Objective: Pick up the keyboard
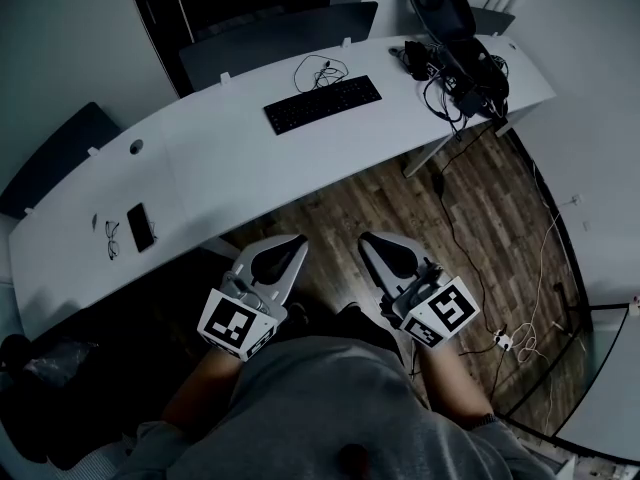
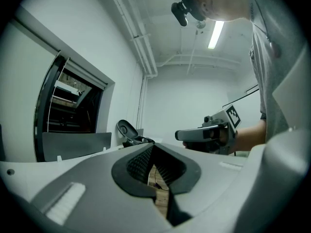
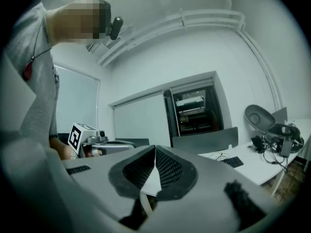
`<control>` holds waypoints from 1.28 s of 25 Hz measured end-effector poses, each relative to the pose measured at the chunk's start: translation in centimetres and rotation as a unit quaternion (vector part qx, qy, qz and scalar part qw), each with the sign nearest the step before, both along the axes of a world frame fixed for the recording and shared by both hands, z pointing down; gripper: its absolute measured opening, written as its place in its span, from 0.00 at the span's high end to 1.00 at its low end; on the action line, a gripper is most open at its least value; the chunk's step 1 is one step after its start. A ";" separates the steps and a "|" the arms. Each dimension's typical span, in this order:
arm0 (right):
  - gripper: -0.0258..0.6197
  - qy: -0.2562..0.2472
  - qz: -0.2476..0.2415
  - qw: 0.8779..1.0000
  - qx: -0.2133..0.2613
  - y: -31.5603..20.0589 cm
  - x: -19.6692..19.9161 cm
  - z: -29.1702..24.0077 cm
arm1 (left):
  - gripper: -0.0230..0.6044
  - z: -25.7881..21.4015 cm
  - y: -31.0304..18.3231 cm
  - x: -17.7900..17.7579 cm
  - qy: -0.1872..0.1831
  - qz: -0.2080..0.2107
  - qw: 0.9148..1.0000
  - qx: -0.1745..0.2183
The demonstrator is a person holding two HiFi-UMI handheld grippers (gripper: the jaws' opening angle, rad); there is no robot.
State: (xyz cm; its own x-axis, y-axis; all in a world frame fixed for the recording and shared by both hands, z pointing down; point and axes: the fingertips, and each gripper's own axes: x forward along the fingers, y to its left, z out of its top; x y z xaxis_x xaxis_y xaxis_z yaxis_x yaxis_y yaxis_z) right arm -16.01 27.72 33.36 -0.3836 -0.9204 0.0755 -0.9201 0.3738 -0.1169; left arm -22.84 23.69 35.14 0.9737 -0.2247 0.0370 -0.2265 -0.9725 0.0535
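With the left claw (image 1: 297, 242) and right claw (image 1: 369, 239) both closed on nothing, well short of the keyboard (image 1: 322, 104) on the bench (image 1: 225, 163), arriving unopened could merely shove it, and its looped cable (image 1: 318, 70) might snag.

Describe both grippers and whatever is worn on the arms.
The left gripper and right gripper look alike: light grey plastic shells that taper to pointed tongs. Each has a white cube with black square markers at its back end. Black ribbed pads line the inside of the tongs. The person wears a grey short-sleeved shirt, and the forearms are uncovered.
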 end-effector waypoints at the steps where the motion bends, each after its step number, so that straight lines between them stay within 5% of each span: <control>1: 0.94 0.000 0.001 1.000 -0.001 -0.1 0.2 0.1 | 0.95 0.2 -0.2 0.2 -0.001 -0.001 1.000 -0.002; 32: 0.94 -0.007 -0.065 0.998 -0.004 -8.9 20.8 1.8 | 0.95 1.0 -7.6 19.9 -0.040 -0.073 0.997 -0.011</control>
State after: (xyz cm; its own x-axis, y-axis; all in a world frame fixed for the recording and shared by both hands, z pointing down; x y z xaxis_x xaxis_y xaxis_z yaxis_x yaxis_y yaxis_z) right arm 4.81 18.78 35.12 -0.5007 -0.8622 0.0764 -0.8622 0.4891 -0.1317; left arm -2.91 16.04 36.10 0.9248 -0.3612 0.1194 -0.3691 -0.9280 0.0512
